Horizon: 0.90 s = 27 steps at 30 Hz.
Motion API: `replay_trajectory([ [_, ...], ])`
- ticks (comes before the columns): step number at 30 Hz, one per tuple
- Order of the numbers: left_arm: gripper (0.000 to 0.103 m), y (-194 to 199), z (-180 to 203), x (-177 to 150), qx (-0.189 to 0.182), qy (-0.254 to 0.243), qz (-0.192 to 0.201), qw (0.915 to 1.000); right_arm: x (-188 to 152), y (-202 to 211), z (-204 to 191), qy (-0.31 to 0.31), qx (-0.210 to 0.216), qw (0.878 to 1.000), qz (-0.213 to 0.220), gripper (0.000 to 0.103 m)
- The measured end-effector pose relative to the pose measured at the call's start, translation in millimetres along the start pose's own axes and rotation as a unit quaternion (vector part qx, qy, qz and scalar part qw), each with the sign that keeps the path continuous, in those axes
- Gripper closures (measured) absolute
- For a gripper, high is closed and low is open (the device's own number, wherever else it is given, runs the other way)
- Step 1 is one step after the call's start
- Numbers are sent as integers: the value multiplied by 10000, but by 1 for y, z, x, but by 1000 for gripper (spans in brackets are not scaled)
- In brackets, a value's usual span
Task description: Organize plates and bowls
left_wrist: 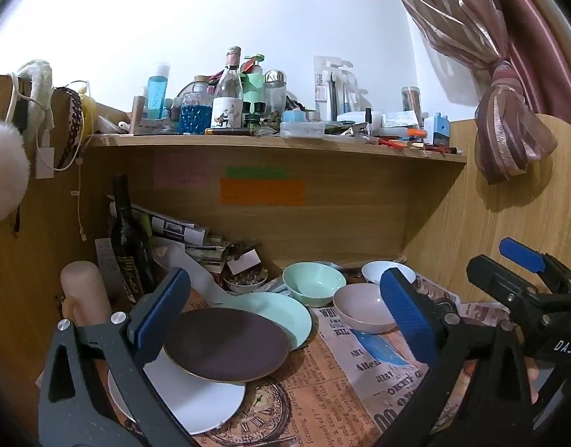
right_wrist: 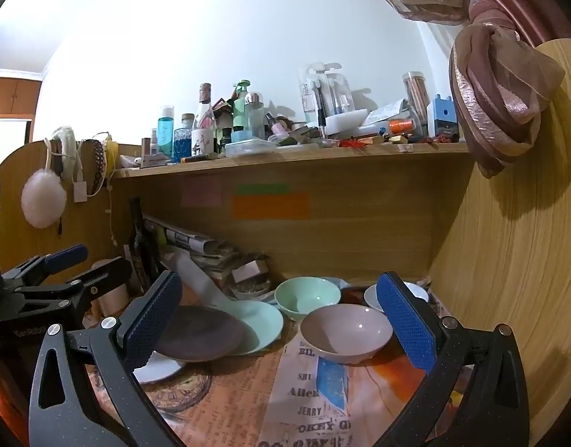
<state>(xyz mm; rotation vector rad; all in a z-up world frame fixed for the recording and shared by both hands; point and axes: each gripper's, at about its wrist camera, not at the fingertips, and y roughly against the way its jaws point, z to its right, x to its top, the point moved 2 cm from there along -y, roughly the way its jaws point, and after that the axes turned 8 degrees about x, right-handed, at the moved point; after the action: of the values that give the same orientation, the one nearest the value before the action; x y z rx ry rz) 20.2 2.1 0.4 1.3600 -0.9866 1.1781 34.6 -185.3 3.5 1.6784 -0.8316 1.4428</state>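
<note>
On the newspaper-covered desk a dark brown plate [left_wrist: 226, 342] [right_wrist: 198, 333] overlaps a mint plate [left_wrist: 285, 313] [right_wrist: 261, 322] and a white plate [left_wrist: 199, 406] [right_wrist: 157, 368]. Behind them stand a mint bowl [left_wrist: 313, 285] [right_wrist: 308, 294], a pink bowl [left_wrist: 363, 307] [right_wrist: 347, 331] and a white bowl [left_wrist: 378, 270] [right_wrist: 373, 296]. My left gripper [left_wrist: 283, 320] hangs open above the plates, holding nothing. My right gripper [right_wrist: 280, 329] is open too, with the pink bowl ahead between its fingers, untouched. The right gripper [left_wrist: 524, 260] also shows at the left wrist view's right edge.
A dark wine bottle [left_wrist: 131, 246], a cream cylinder [left_wrist: 84, 290], stacked papers [left_wrist: 181, 231] and a small dish of nuts [left_wrist: 246, 281] crowd the back left. A cluttered shelf [left_wrist: 270, 141] overhangs the desk. Wooden side panels [right_wrist: 509, 260] close both sides.
</note>
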Motion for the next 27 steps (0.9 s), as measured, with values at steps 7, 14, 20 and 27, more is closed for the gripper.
replay_trajectory([
  [7,0,-1,-5,1,-12,95,34,9999,-1,-2,-2,74,-19,10000,30,0],
  [14,0,0,-3,0,68,28,77,9999,-2,-3,-5,79,11,10000,30,0],
  [20,0,1,-2,-2,56,45,107,9999,-1,-2,-9,126,4,9999,50,0],
  [27,0,1,-2,-2,65,37,110,9999,-1,-1,-10,134,21,9999,75,0],
])
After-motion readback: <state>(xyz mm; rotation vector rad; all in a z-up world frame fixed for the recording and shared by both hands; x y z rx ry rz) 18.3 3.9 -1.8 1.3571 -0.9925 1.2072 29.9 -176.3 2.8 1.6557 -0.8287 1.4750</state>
